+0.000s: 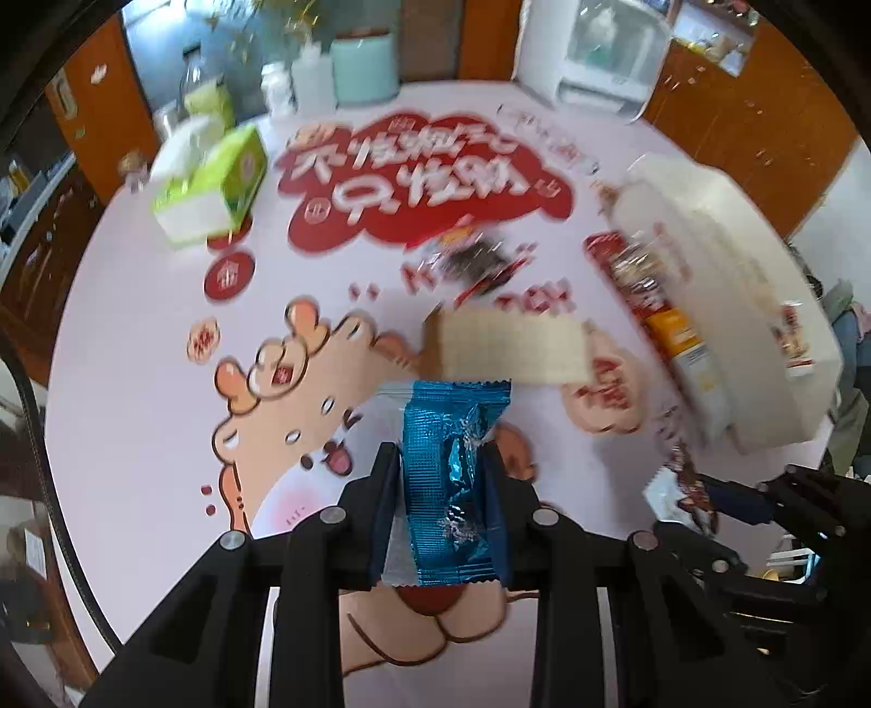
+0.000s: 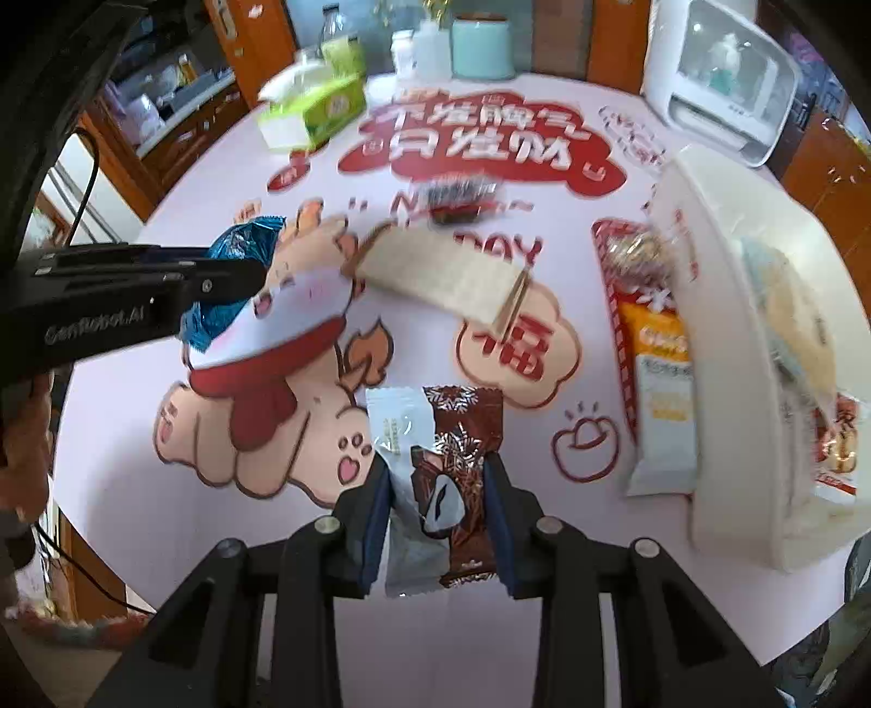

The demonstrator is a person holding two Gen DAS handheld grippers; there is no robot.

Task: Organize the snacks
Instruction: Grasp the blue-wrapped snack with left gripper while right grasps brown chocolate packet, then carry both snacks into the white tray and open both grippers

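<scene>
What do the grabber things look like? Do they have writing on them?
Both are black plastic. The left gripper and right gripper have dark blue finger pads and round silver bolts. Grey lettering runs along the left one's side.

We saw a round table (image 2: 136, 490) covered by a pale pink cloth printed with a cartoon animal and red lettering. Toward its far edge lay a green tissue box (image 2: 321, 111), and behind that stood a mint green canister (image 2: 482, 46) beside a white bottle (image 2: 405, 49). A white appliance (image 2: 724, 76) with a clear window, perhaps a small countertop cabinet, sat at the far right. Orange-brown wooden cabinets (image 1: 762, 130) ringed the room.
</scene>
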